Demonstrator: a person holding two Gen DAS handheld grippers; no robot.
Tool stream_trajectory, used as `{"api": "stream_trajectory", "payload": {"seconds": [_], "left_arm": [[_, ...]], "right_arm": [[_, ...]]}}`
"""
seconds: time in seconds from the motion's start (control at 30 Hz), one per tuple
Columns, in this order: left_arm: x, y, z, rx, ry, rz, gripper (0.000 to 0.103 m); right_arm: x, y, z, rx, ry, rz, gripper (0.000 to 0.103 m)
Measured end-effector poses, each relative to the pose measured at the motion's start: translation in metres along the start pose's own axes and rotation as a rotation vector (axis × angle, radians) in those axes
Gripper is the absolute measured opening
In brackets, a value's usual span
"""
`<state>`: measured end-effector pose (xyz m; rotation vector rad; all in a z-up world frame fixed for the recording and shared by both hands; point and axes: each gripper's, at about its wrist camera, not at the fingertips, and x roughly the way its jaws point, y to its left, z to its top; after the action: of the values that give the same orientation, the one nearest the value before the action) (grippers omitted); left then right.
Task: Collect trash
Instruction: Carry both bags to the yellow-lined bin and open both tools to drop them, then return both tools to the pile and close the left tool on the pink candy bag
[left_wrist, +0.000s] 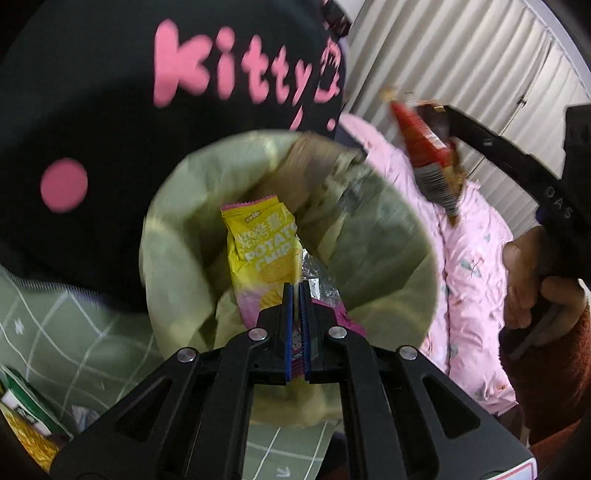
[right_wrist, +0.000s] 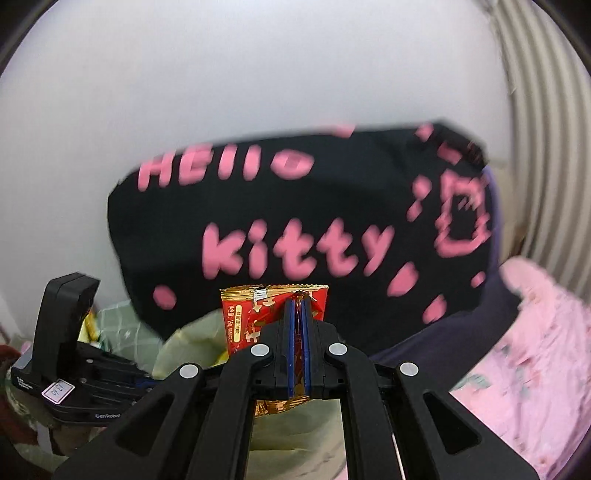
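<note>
Trash is pinched in both tools: the left hand-held gripper (left_wrist: 295, 291) is clamped on a yellow potato chip packet (left_wrist: 258, 251) hanging over the mouth of the pale green bin bag (left_wrist: 177, 236), and the right hand-held gripper (right_wrist: 298, 308) is clamped on a red snack wrapper (right_wrist: 240, 314) near the bag's right rim, above the pink quilt (left_wrist: 469, 266). Releasing too early could drop the red wrapper onto the bed, and the soft bag mouth might fold shut.

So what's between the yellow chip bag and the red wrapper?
In the left wrist view, the pale green bin bag's rim sits between the yellow chip bag and the red wrapper; past the rim lies pink bedding.
</note>
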<state>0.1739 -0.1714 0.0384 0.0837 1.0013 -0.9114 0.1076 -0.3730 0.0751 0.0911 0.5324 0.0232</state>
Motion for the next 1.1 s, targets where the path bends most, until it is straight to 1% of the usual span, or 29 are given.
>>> {"api": "stream_trajectory", "payload": {"seconds": [0.07, 0.13, 0.23, 0.3, 0.37, 0.5, 0.67, 0.77, 0.8, 0.83, 0.87, 0.93, 0.97, 1.0, 1.1], "left_arm": [[0.000, 0.005, -0.006, -0.002, 0.012, -0.001, 0.004], [-0.003, 0.004, -0.010, 0.005, 0.016, 0.015, 0.004], [-0.008, -0.001, -0.014, 0.019, 0.011, 0.039, 0.004], [-0.013, -0.002, -0.019, 0.017, 0.001, 0.036, 0.004], [-0.013, 0.004, -0.013, 0.004, -0.001, 0.021, 0.005], [-0.006, 0.007, -0.006, 0.001, -0.009, 0.035, 0.007], [-0.009, 0.009, -0.002, -0.006, -0.033, 0.040, 0.008], [-0.014, 0.013, -0.001, -0.035, -0.057, 0.038, 0.019], [-0.018, 0.017, -0.001, -0.053, -0.068, 0.031, 0.029], [-0.021, 0.020, -0.001, -0.073, -0.083, 0.028, 0.037], [-0.024, 0.023, -0.001, -0.087, -0.098, 0.025, 0.038], [-0.034, 0.027, -0.002, -0.111, -0.136, 0.029, 0.042], [-0.039, 0.028, -0.003, -0.120, -0.152, 0.033, 0.042], [-0.045, 0.031, -0.004, -0.133, -0.172, 0.040, 0.043], [-0.067, 0.040, -0.010, -0.179, -0.232, 0.070, 0.044]], "right_arm": [[0.023, 0.006, -0.010, -0.016, 0.059, 0.030, 0.005], [0.043, 0.012, -0.021, -0.024, 0.123, 0.060, 0.005], [0.054, 0.019, -0.033, -0.038, 0.185, 0.078, 0.005], [0.054, 0.021, -0.039, -0.053, 0.198, 0.074, 0.005], [0.052, 0.020, -0.042, -0.057, 0.201, 0.058, 0.005], [0.044, 0.014, -0.042, -0.028, 0.187, 0.035, 0.005], [0.043, 0.014, -0.043, -0.016, 0.191, 0.040, 0.005], [0.043, 0.015, -0.042, -0.007, 0.196, 0.038, 0.006], [0.043, 0.016, -0.042, -0.008, 0.197, 0.030, 0.006], [0.043, 0.017, -0.041, -0.014, 0.194, 0.018, 0.006], [0.043, 0.018, -0.041, -0.022, 0.191, 0.005, 0.006], [0.042, 0.021, -0.041, -0.036, 0.196, -0.017, 0.013], [0.042, 0.021, -0.041, -0.035, 0.195, -0.016, 0.027], [0.041, 0.021, -0.041, -0.029, 0.193, -0.012, 0.034], [0.036, 0.023, -0.039, -0.033, 0.184, -0.036, 0.034]]}}
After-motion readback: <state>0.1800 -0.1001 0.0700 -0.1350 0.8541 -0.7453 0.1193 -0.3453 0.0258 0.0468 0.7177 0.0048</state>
